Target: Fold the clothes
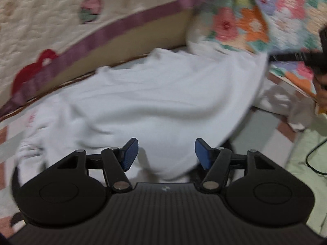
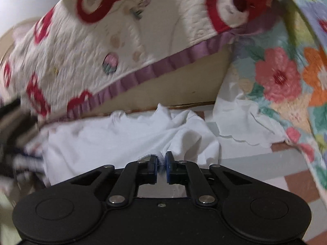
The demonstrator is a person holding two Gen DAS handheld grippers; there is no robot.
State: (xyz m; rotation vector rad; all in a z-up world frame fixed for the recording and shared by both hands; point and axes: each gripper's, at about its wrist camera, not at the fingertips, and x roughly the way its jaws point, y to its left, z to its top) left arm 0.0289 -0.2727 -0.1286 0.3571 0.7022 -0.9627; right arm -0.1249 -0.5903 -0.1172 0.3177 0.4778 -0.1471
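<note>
My right gripper [image 2: 161, 162] had its blue pads pinched down on a fold at the near edge of the white garment [image 2: 126, 140], a sliver of cloth showing between them. The jaws stood almost together, holding that edge.

My left gripper [image 1: 166, 153] stood wide, its pads [image 1: 129, 154] well apart, with nothing clamped. The garment [image 1: 143, 102] lay under and ahead of it, and a bulge of the cloth sat in the gap between the pads; I could not tell whether either pad touched it.

The garment was spread, rumpled, on the bed [image 1: 263, 136], across a checked sheet in pale grey and brick. Its far edge ran along the foot of a cream quilt [image 2: 85, 47] with red shapes and a purple ruffled border [image 2: 163, 65]. To the right hung a floral quilt [image 2: 280, 77], pink and orange flowers on it, with a white scalloped cloth [image 2: 241, 122] under its edge.

From the left wrist view, my right gripper [image 1: 296, 57] showed at the far right edge, dark and blurred, at the garment's right-hand side, with a hand [image 1: 321, 94] behind it. A thin black cable [image 1: 312, 155] looped over the pale green cover at the right. Both views were smeared.
</note>
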